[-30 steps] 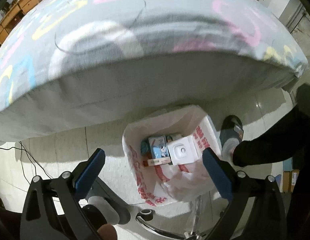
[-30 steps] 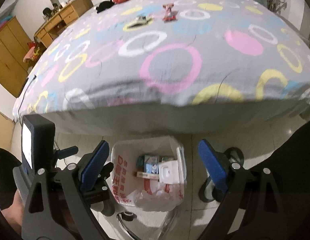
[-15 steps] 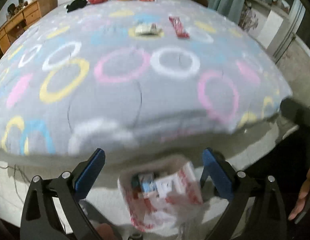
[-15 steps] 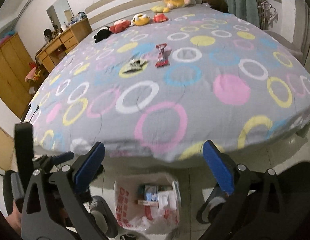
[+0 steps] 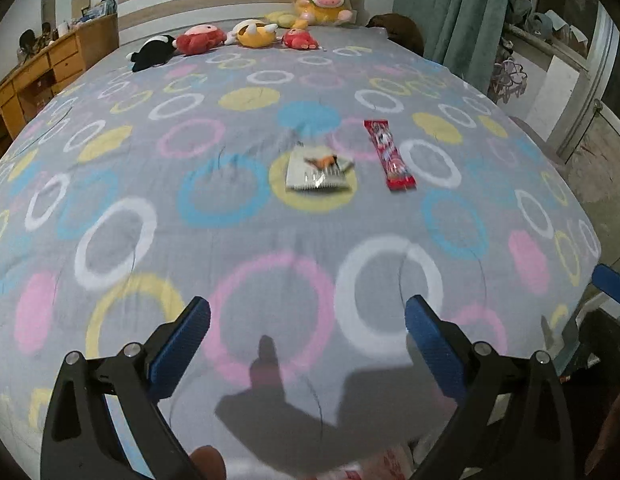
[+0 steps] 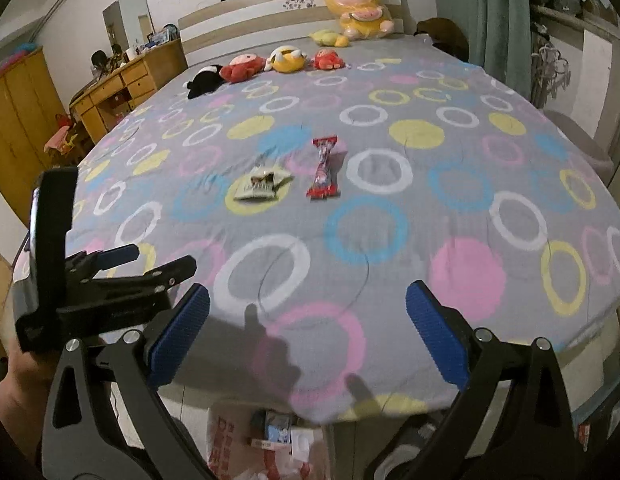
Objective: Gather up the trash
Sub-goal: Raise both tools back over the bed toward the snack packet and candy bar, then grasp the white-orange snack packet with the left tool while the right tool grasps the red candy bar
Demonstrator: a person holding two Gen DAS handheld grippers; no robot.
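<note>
Two wrappers, silver wrapper point(image 6: 261, 189) beside red wrapper point(image 6: 324, 168), lie on the bed point(image 6: 390, 240).

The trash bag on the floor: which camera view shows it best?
The right wrist view. There the trash bag stands open below the edge of the bed, with cartons visible inside. The left wrist view shows only a strip of its rim with red print at the bottom edge, nothing of its contents.
</note>
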